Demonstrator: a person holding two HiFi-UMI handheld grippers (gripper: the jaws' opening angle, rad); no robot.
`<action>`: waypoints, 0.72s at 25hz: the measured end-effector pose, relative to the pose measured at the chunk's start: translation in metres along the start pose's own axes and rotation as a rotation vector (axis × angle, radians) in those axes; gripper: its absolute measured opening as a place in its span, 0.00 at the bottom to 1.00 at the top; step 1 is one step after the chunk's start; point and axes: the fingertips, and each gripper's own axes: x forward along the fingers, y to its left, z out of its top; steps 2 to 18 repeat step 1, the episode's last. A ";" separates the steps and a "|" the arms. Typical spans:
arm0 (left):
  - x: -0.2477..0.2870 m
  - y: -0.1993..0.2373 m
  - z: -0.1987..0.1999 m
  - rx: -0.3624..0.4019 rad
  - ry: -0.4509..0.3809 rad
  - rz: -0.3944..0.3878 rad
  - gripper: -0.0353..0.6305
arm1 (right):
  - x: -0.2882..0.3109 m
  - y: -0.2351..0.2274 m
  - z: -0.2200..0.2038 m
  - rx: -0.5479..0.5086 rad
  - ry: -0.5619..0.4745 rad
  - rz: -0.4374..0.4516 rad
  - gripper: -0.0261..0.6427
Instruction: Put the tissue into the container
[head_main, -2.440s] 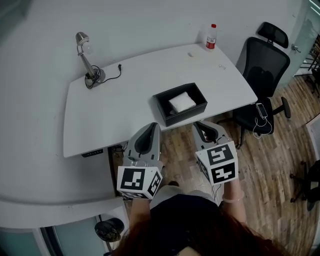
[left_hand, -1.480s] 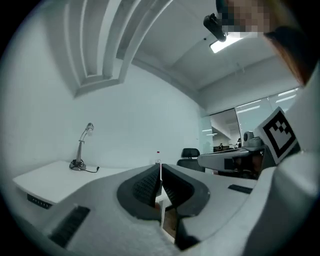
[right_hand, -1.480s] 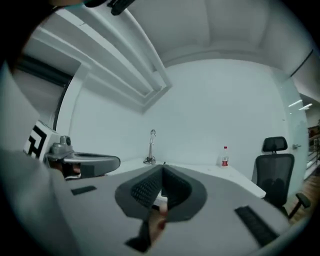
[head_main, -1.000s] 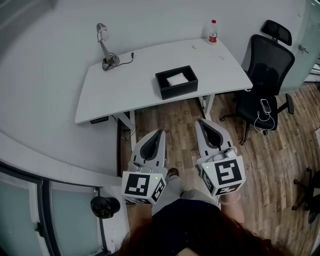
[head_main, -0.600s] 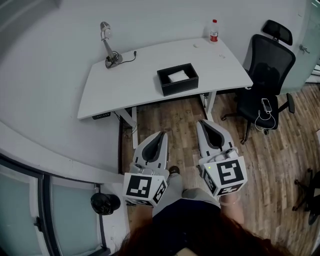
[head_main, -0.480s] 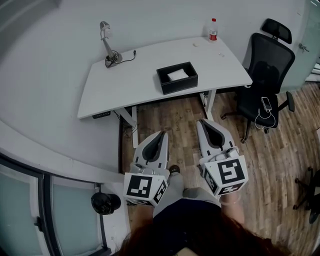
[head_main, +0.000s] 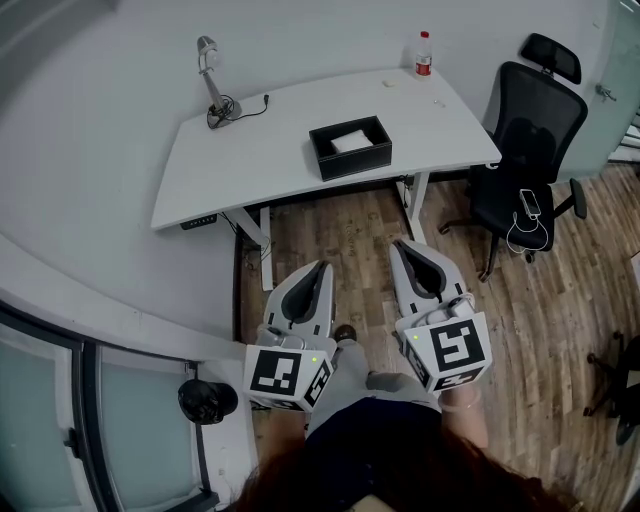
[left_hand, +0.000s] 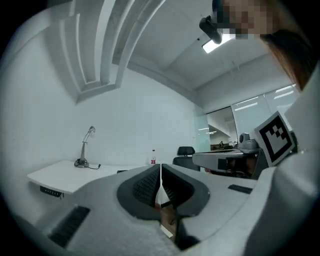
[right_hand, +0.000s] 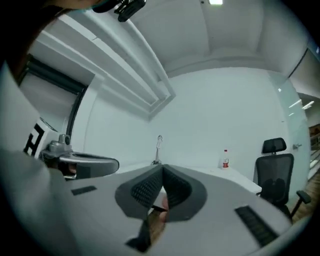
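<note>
A white tissue lies inside the black container on the white table. Both grippers hang over the wooden floor, well short of the table. My left gripper is shut with nothing between its jaws; in the left gripper view its jaws meet in a thin line. My right gripper is also shut and empty, its jaws touching at the tip.
A desk lamp stands at the table's far left and a red-capped bottle at the far right. A black office chair sits right of the table. A glass partition runs along the left, with a dark round object on the floor.
The table has drawn much farther away and slightly shifted in the head view since the earliest frame. Both grippers stayed shut and side by side, drifting a little.
</note>
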 end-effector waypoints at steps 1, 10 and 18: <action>-0.001 -0.001 -0.001 0.000 0.000 -0.001 0.09 | 0.000 0.001 -0.001 -0.006 0.000 0.001 0.07; -0.001 -0.001 -0.001 0.000 0.000 -0.001 0.09 | 0.000 0.001 -0.001 -0.006 0.000 0.001 0.07; -0.001 -0.001 -0.001 0.000 0.000 -0.001 0.09 | 0.000 0.001 -0.001 -0.006 0.000 0.001 0.07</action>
